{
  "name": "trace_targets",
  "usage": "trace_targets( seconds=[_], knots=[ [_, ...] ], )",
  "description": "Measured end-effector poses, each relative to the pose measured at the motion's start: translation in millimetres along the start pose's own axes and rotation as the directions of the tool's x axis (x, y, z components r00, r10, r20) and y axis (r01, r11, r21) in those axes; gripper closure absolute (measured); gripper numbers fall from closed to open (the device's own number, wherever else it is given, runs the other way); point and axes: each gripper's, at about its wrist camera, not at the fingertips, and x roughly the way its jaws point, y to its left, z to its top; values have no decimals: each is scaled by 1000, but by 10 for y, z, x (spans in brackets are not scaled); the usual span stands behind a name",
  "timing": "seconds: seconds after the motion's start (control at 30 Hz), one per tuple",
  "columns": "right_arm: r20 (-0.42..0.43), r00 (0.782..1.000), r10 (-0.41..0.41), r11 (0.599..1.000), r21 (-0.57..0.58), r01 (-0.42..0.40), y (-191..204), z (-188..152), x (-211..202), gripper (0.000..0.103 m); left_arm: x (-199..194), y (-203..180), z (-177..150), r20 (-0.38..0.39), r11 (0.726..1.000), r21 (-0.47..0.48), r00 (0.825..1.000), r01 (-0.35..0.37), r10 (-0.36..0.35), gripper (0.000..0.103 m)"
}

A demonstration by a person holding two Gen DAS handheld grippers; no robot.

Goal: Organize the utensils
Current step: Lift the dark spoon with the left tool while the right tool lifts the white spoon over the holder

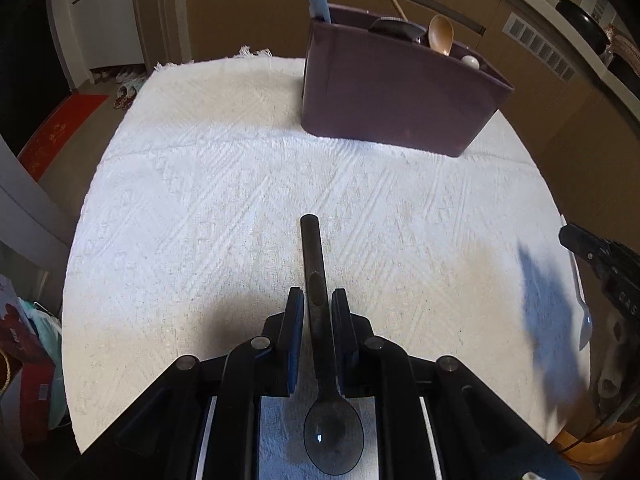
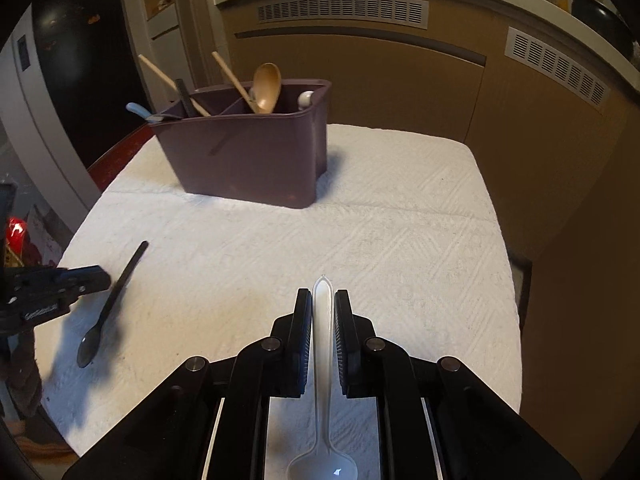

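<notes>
My left gripper (image 1: 316, 300) is shut on a dark translucent plastic spoon (image 1: 316, 272), handle pointing forward and bowl back under the jaws. My right gripper (image 2: 323, 302) is shut on a white plastic spoon (image 2: 322, 320), handle forward, bowl near the camera. A purple utensil caddy (image 1: 396, 96) stands at the far side of the white cloth; in the right wrist view the caddy (image 2: 248, 160) holds a wooden spoon (image 2: 267, 86), chopsticks (image 2: 234, 80) and other utensils. The dark spoon (image 2: 108, 304) and left gripper (image 2: 86, 278) also show at the left of the right wrist view.
A white textured cloth (image 1: 240, 184) covers the table, with its edges dropping off on all sides. Brown cabinets with vents (image 2: 344, 10) stand behind the table. Bags and boxes (image 1: 24, 344) sit on the floor at the left.
</notes>
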Motion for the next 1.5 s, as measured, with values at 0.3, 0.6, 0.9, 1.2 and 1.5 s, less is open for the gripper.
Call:
trace_targets(
  seconds=[0.3,0.6,0.9,1.2,1.5],
  knots=[
    [13,998,58,996,-68,-57,225,-223,-10,91,333,-184,278,-137,996,80,989,-46,57,77],
    [27,998,56,997,-60,-54,147,-271,-73,91,445,-403,318,-149,983,170,985,-64,90,59],
    [32,999,40,998,-59,-38,107,-299,-127,91,262,-138,160,-40,987,127,994,-94,100,93],
    [78,996,33,996,-87,-26,176,-171,-354,91,-707,-405,155,253,988,144,967,-61,23,93],
    [206,976,75,991,-128,-49,343,366,-840,91,-1399,-564,400,455,990,138,888,12,-74,93]
  ],
)
